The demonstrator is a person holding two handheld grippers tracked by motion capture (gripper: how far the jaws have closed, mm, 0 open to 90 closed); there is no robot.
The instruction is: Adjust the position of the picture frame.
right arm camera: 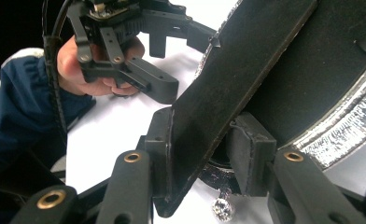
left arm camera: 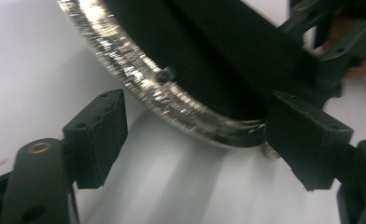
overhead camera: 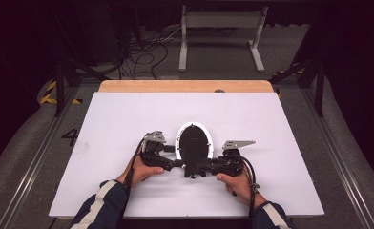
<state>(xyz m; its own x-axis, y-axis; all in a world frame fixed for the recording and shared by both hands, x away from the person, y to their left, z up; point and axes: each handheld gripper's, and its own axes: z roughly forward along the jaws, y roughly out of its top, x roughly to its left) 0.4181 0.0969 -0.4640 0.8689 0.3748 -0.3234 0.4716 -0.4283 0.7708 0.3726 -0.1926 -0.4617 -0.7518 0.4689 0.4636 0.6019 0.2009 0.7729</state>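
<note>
A black oval sandal-like shoe [overhead camera: 193, 143] with a glittery silver rim [left arm camera: 172, 98] lies on the white board [overhead camera: 118, 119], toe pointing away. My right gripper [right arm camera: 204, 144] is shut on its wide black strap [right arm camera: 232, 74], with a pad pressed on each face. It comes in from the right [overhead camera: 202, 167] at the shoe's near end. My left gripper [left arm camera: 195, 135] stands open from the left [overhead camera: 175, 163]. The rim's curved end lies between its jaws, and the left pad [left arm camera: 97, 135] is clear of it. A small sparkling stud [right arm camera: 221, 208] hangs under the sole.
Bare white board lies on all sides of the shoe, with a strip of wooden tabletop [overhead camera: 185, 86] at its far edge. Beyond it on the floor are a grey metal stand [overhead camera: 221, 28] and loose cables [overhead camera: 147, 52]. Rails run along both sides of the table.
</note>
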